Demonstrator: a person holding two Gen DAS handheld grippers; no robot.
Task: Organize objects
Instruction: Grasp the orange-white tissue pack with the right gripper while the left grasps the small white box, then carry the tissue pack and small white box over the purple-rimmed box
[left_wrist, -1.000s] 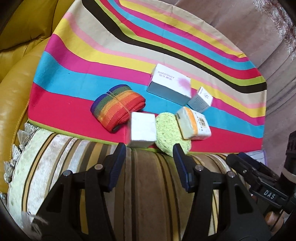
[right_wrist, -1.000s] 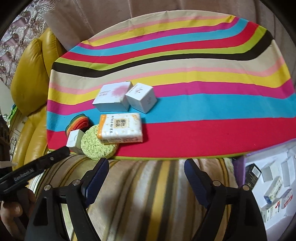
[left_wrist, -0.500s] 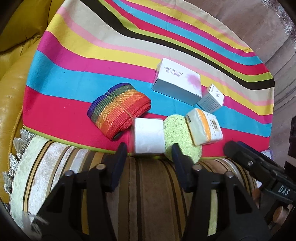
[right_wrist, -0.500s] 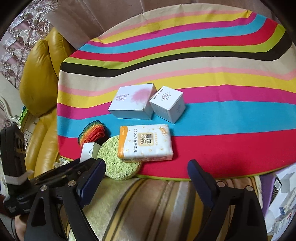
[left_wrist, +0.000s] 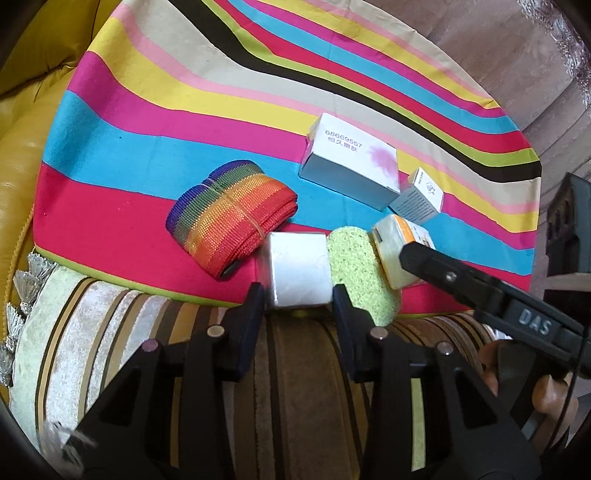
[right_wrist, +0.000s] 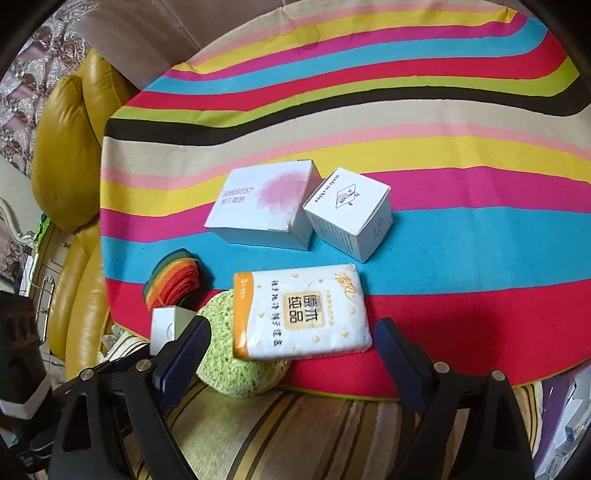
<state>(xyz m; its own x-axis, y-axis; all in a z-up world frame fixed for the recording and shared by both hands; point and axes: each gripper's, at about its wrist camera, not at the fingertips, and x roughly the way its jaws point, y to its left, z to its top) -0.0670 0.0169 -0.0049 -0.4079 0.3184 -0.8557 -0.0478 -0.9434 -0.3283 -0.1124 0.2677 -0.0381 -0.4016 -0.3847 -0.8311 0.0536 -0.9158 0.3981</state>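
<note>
Cube (left_wrist: 298, 268) between left claw (left_wrist: 298, 301) fingertips.

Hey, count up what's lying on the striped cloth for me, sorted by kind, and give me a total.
Boxes: 3 (large white box, white cube box, small white box)
Tissue packs: 1
Green sponges: 1
Rainbow strap rolls: 1
Total: 6

We see our left hand-held gripper (left_wrist: 298, 301): black plastic arms, silver screws, dark blue pads (left_wrist: 253, 301). Our right hand-held gripper (right_wrist: 291, 349) matches it, "DAS" embossed on its side, with bare fingers (left_wrist: 550, 397) beneath.
</note>
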